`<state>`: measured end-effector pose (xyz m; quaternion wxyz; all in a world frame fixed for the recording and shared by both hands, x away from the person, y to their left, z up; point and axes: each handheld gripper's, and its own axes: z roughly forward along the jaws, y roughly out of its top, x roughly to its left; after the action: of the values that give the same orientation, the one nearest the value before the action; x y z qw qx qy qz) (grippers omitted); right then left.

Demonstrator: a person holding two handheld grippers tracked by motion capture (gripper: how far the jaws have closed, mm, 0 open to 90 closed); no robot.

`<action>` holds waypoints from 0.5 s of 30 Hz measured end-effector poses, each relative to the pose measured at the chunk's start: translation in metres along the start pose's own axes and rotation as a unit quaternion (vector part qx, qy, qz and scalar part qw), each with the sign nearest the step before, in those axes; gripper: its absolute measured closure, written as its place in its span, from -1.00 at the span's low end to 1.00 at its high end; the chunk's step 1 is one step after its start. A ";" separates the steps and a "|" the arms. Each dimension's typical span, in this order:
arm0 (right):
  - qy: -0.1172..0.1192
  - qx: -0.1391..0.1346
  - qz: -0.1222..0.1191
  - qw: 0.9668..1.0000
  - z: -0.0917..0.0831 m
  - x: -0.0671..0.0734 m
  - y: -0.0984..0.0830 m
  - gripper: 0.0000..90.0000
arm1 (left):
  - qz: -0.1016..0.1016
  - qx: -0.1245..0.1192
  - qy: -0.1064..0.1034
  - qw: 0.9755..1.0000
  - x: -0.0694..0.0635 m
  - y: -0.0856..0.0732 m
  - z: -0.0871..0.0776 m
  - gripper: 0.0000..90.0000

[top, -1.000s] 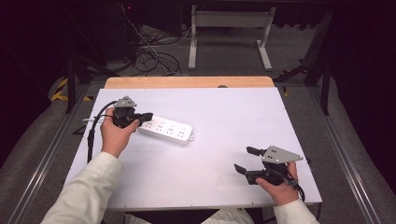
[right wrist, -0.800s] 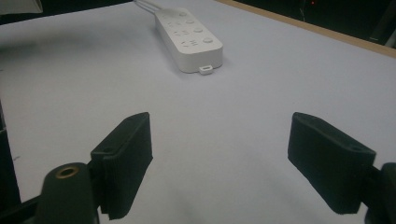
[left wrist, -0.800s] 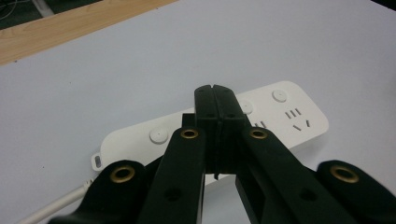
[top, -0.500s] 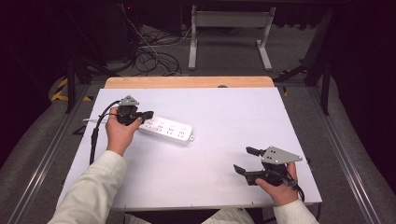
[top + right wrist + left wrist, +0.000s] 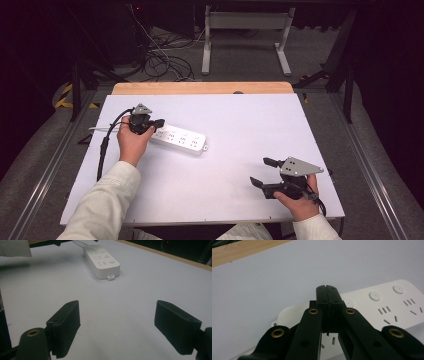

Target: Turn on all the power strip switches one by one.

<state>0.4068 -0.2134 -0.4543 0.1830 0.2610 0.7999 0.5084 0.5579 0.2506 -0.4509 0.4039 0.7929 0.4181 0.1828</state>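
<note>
— Where's the power strip (image 5: pixel 179 138)?
— Left of centre on the table (image 5: pixel 240 115), long axis ten to four o'clock, cord end at ten.
— The tongs?
— Left tongs (image 5: pixel 159 122) closed empty over its cord end; right tongs (image 5: pixel 261 172) wide open, empty, at five o'clock.

A lab or test room: behind the white table (image 5: pixel 240 115), tangled cables (image 5: pixel 165 62) on grey carpet, dark surroundings.

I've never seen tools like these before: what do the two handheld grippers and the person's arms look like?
Each hand holds a black tool. The left gripper and right gripper each end in two flat, blocky black jaws on arms with brass-coloured rivets. Both carry a grey three-cornered plate on top and trail a black cable. The sleeves are cream-white.
</note>
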 end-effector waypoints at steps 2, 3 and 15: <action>0.001 0.000 0.001 1.000 0.000 0.000 0.000 -0.53 | 0.000 0.002 0.003 1.000 0.000 -0.001 0.002 0.99; 0.001 -0.001 0.001 1.000 0.000 0.000 0.000 -0.53 | -0.001 0.004 0.003 1.000 0.001 -0.001 0.003 0.99; 0.003 0.001 0.003 1.000 0.000 -0.001 0.000 -0.54 | -0.007 0.016 0.015 1.000 0.004 -0.005 0.012 0.99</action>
<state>0.4074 -0.2137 -0.4546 0.1789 0.2620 0.8002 0.5090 0.5650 0.2497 -0.4622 0.3857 0.7936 0.4324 0.1856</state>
